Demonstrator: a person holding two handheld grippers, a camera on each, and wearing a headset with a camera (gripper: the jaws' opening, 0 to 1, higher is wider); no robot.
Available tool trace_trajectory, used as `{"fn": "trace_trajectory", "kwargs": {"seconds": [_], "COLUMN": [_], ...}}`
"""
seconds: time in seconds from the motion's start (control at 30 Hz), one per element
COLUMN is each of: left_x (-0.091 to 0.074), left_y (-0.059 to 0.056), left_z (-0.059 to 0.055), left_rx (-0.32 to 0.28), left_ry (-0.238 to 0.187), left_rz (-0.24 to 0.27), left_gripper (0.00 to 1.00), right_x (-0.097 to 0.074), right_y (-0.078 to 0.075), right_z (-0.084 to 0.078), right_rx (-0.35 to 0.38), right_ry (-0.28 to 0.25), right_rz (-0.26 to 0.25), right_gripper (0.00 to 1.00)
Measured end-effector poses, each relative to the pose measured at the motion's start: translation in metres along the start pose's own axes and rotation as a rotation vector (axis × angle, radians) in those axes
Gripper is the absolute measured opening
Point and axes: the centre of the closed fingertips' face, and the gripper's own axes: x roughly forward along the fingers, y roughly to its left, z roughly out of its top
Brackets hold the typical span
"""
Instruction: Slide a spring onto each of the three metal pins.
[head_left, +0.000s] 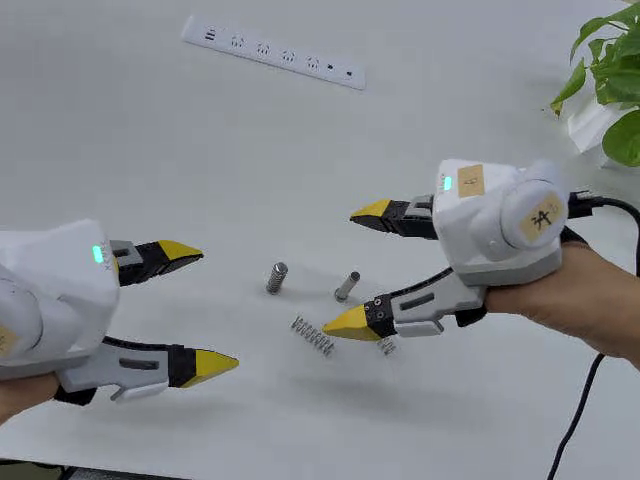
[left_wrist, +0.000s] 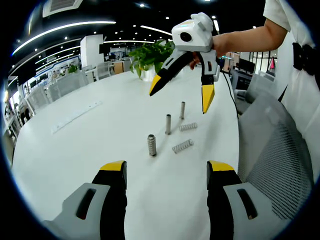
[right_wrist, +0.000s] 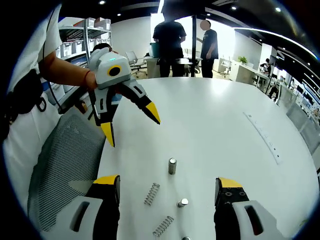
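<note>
The left tongs (head_left: 200, 308) and right tongs (head_left: 358, 268) are both standing spread, pinching nothing. 2 loose springs are lying toward the near edge of the tabletop (head_left: 150, 130): the longer spring (head_left: 312, 335) just beside the right tongs' lower tip, the shorter spring (head_left: 386, 346) partly hidden behind it. Both are looking light, compressible and liable to roll, so a gentle mid-coil pinch is advisable. 1 sprung pin (head_left: 277, 277) and 1 bare pin (head_left: 347, 286) are standing near the right tongs, apart from the left tongs.

My table (head_left: 130, 150) layout
Loose spring (head_left: 312, 335) lies before the pins (head_left: 346, 286); power strip (head_left: 272, 52) behind them, plant (head_left: 607, 70) far right.
</note>
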Motion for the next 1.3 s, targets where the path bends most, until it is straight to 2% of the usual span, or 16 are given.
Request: {"fn": "trace_trajectory", "kwargs": {"seconds": [0.1,0.4,0.53,0.9,1.1,1.3], "left_x": [-0.001,-0.001,0.001,0.01,0.022,0.044], "left_y": [-0.001,-0.006,-0.007,-0.016,-0.026,-0.036], "left_z": [-0.001,0.002,0.003,0.002,0.004,0.002], "left_rx": [0.012,0.048,0.064,0.14,0.195,0.258], "left_ry": [0.016,0.048,0.065,0.13,0.158,0.195], "left_rz": [0.002,-0.007,-0.015,-0.066,-0.116,-0.177], "left_gripper": [0.63,0.61,0.6,0.55,0.5,0.44], "right_x": [-0.009,-0.03,-0.042,-0.07,-0.078,-0.085], "right_y": [0.001,0.008,0.009,0.009,0.011,0.014], "right_z": [-0.005,-0.022,-0.033,-0.064,-0.075,-0.084], "right_rx": [0.013,0.039,0.064,0.119,0.145,0.174], "right_ry": [-0.038,-0.1,-0.126,-0.152,-0.152,-0.159], "right_rz": [-0.01,-0.018,-0.034,-0.09,-0.116,-0.135], "right_gripper": [0.81,0.9,0.91,0.92,0.91,0.91]}}
